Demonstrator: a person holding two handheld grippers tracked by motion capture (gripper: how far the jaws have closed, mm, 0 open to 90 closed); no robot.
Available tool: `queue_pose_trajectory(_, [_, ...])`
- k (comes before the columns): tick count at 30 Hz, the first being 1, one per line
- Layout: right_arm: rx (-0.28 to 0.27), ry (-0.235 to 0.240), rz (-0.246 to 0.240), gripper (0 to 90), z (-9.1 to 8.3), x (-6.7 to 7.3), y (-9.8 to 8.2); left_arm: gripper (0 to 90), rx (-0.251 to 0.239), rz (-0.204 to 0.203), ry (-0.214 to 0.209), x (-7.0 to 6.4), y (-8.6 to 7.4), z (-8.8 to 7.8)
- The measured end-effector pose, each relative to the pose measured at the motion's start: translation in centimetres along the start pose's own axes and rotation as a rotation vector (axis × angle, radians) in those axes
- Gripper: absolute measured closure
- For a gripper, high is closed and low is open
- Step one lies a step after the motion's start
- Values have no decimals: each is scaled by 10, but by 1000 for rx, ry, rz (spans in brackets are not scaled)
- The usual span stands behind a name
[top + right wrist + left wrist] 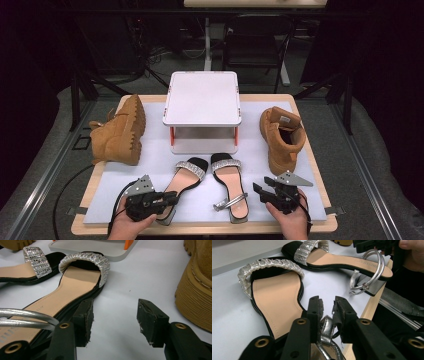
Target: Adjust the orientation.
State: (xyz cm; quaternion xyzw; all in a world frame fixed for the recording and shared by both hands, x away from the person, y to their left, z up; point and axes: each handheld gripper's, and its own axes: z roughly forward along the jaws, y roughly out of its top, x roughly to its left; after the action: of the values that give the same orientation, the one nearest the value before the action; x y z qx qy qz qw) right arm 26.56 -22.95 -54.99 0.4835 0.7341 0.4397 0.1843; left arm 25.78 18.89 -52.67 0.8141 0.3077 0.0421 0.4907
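Lying flat, black sandal (275, 302), glittery silver toe band, tan insole

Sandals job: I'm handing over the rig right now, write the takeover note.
Left gripper: at the left sandal's heel end, silver ankle strap between the jaws; pads not seen pressing, so open.
Right gripper: open, nothing between the jaws, low over the mat beside the right sandal.
Both sandals lie flat on the mat in front of the white shelf, toes toward it. One boot lies on its side at left, the other boot stands at right.
Done: no shoe on the shelf.
Left: probably shelving the shoes.
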Motion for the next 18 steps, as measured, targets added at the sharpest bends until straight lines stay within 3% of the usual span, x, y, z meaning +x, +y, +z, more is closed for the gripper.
queue_pose_trajectory(3, [0,0,2,469,0,0,0,683,-24,-14,-4,1,1,-4])
queue_pose_trajectory(13, [-3,6,17,461,0,-1,-1,553,-109,-53,39,10,1,-19])
queue_pose_trajectory(18, [-5,4,18,455,0,-2,-1,503,-98,-88,66,14,4,-23])
